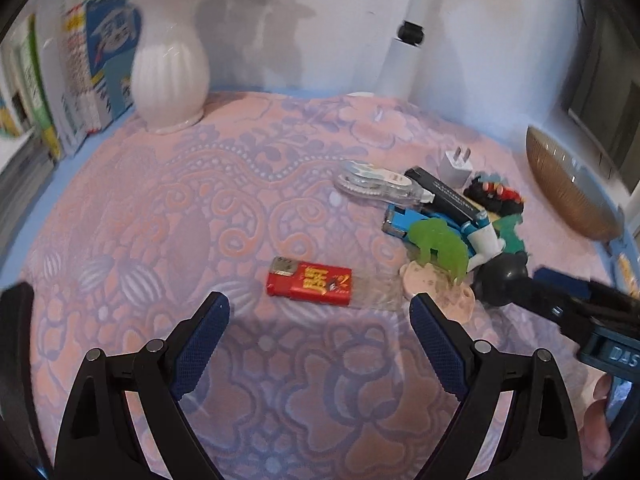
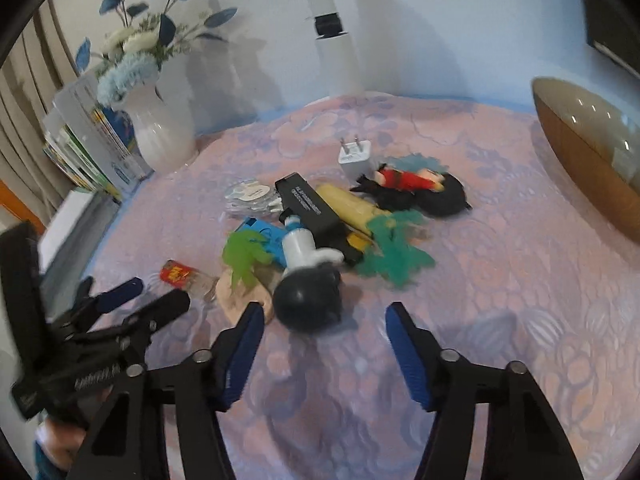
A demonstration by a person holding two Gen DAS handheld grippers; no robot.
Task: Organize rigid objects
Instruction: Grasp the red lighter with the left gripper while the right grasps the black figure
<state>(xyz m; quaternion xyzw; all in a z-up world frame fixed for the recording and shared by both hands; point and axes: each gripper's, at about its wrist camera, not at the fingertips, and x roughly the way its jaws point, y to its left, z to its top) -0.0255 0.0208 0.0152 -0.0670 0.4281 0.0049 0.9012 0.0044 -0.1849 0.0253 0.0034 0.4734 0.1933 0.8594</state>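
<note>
A red lighter point(image 1: 310, 286) lies on the patterned cloth just ahead of my open, empty left gripper point(image 1: 320, 308); it also shows in the right wrist view point(image 2: 176, 272). A heap of objects sits to its right: correction tape point(image 1: 376, 184), black box point(image 1: 444, 192), white charger plug point(image 1: 456, 166), blue toy point(image 1: 404, 220), green plastic tree point(image 1: 440, 246), dark ball-ended toy point(image 2: 310, 300), doll point(image 2: 416, 186). My right gripper point(image 2: 324, 316) is open and empty, just in front of the ball-ended toy.
A white vase point(image 1: 170, 68) with flowers stands at the back left beside upright books point(image 1: 100, 68). A brown bowl point(image 2: 588, 152) sits at the right edge. A white post point(image 1: 404, 40) rises at the back wall.
</note>
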